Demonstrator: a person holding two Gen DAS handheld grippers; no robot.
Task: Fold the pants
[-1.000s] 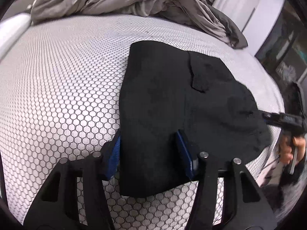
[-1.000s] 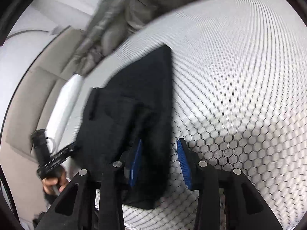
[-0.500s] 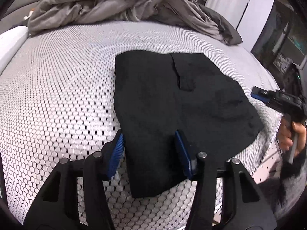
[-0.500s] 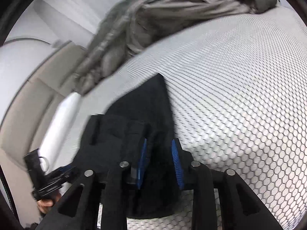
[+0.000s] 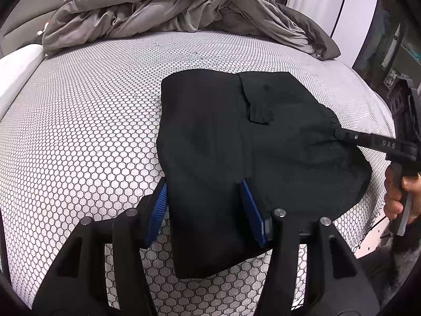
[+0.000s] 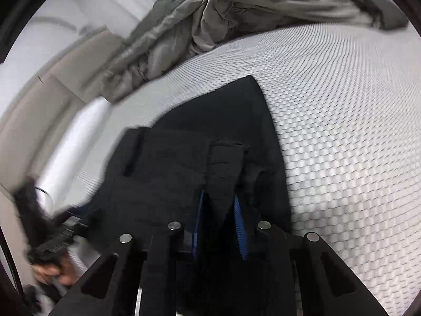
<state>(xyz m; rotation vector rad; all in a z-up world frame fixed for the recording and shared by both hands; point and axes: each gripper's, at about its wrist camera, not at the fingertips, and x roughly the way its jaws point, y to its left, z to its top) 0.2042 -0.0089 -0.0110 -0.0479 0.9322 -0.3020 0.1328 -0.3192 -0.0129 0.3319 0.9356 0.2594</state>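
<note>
Black pants (image 5: 236,142) lie folded into a compact shape on the honeycomb-patterned bed (image 5: 79,131). My left gripper (image 5: 205,210) is open, its blue pads straddling the near edge of the pants without pinching. My right gripper (image 6: 218,223) is shut on a raised fold of the pants (image 6: 184,171) at their right edge. It also shows in the left wrist view (image 5: 339,133), its fingertips buried in the cloth. The right wrist view is blurred.
A rumpled grey duvet (image 5: 171,8) is piled at the far end of the bed and also shows in the right wrist view (image 6: 236,21). A white pillow (image 5: 15,71) lies at the far left. The bed's right edge (image 5: 381,121) drops to the floor.
My right gripper has moved in onto the right edge of the pants and closed on a fold. My left gripper has stayed open over the near edge.
</note>
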